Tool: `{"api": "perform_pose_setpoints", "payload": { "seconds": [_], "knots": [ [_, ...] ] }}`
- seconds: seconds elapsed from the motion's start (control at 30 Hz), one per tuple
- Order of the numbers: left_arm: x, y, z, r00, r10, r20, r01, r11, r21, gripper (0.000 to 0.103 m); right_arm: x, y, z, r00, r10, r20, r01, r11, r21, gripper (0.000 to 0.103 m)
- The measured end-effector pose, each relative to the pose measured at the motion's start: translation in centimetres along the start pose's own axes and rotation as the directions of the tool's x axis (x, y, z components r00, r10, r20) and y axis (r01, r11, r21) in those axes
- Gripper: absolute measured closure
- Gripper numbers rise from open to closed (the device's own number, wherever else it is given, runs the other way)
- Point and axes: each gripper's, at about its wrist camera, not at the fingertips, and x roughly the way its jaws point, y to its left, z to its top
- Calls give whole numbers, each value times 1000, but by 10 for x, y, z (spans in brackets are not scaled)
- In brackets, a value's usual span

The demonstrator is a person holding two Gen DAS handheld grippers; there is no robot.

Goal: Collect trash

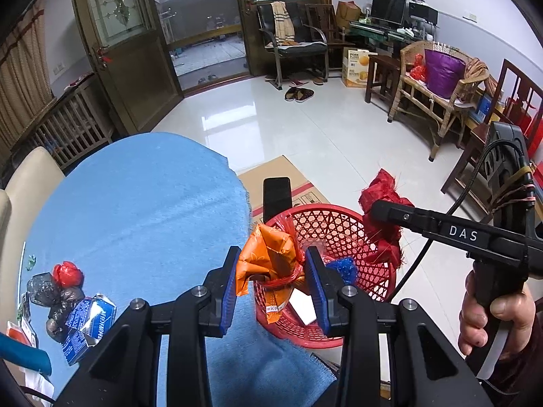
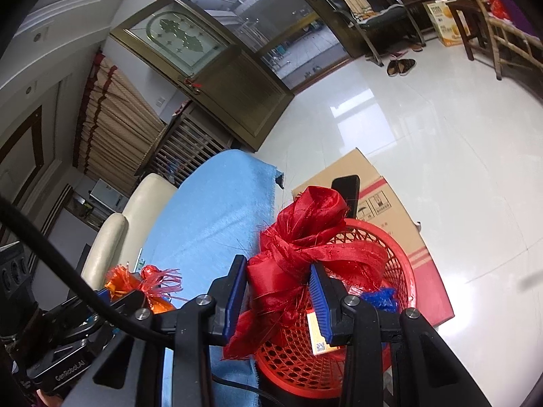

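The left gripper (image 1: pixel 271 271) clamps an orange wrapper (image 1: pixel 268 257), long axis upright, at the red basket's (image 1: pixel 339 224) near rim. The right gripper (image 2: pixel 278 291) pinches a crumpled red ribbon bundle (image 2: pixel 305 237) above the same basket, bulk pointing upward.

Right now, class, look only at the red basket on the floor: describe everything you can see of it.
The red basket is a round, open-topped bin of what looks like moulded plastic, its wall a lattice of small holes. It stands upright on the pale tiled floor, beside the edge of the blue cloth and next to a flat cardboard box. Inside lie a blue crumpled scrap and a white card. Whether the held pieces touch its rim cannot be told.
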Motion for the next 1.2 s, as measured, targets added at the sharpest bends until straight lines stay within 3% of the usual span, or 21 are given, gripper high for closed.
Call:
{"api": "perform_pose_setpoints", "payload": {
  "seconds": [0.43, 0.57, 0.97, 1.2],
  "knots": [
    [20, 0, -1, 998, -36, -48, 36, 999, -21, 62, 17, -14, 1, 999, 7, -46, -4, 998, 60, 61],
    [21, 3, -1, 999, -32, -42, 30, 999, -33, 44, 19, -17, -3, 998, 16, -57, -13, 998, 62, 54],
    [12, 19, -10, 1000, -13, -24, 11, 998, -66, 43, 14, -18, -1, 998, 55, -43, -52, 996, 68, 47],
    [-8, 57, -43, 998, 58, -19, -60, 992, -111, 43, 11, -9, 1, 998, 54, -35, -52, 998, 34, 47]
  ]
}}
